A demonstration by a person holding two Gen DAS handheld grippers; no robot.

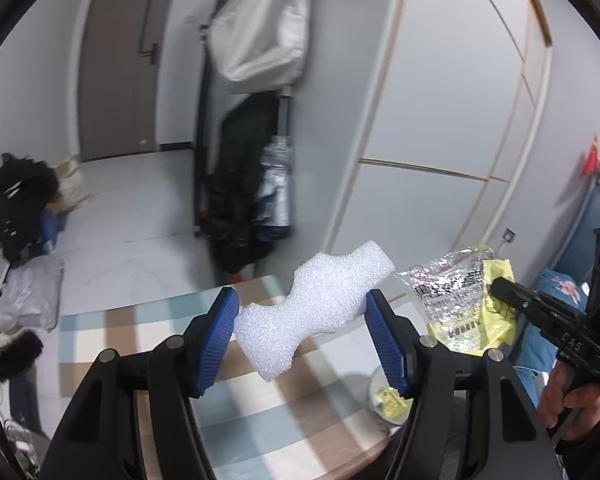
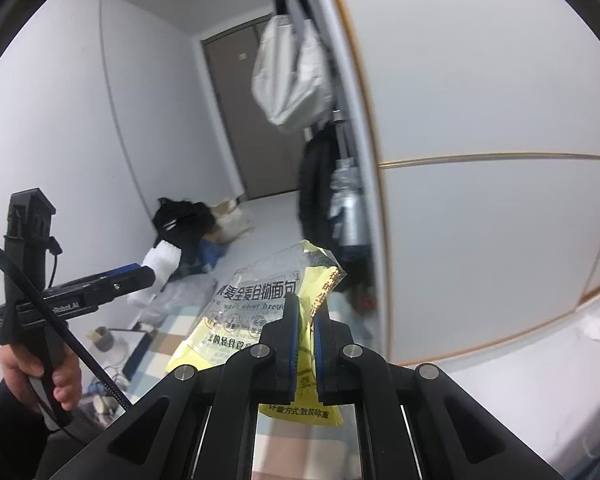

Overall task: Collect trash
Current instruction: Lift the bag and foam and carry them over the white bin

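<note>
left gripper (image 1: 300,316): blue ribbed pads clamp a lumpy white foam piece (image 1: 312,312).
right gripper (image 2: 306,316): pinches a crinkled yellow-clear bread bag (image 2: 256,308), lower edge hidden.

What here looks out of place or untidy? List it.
A heap of dark clothes and bags lies dumped on the floor against the wall near the door. On the checked table, a cup holds yellow scraps. The foam piece and bread wrapper are already gripped.
</note>
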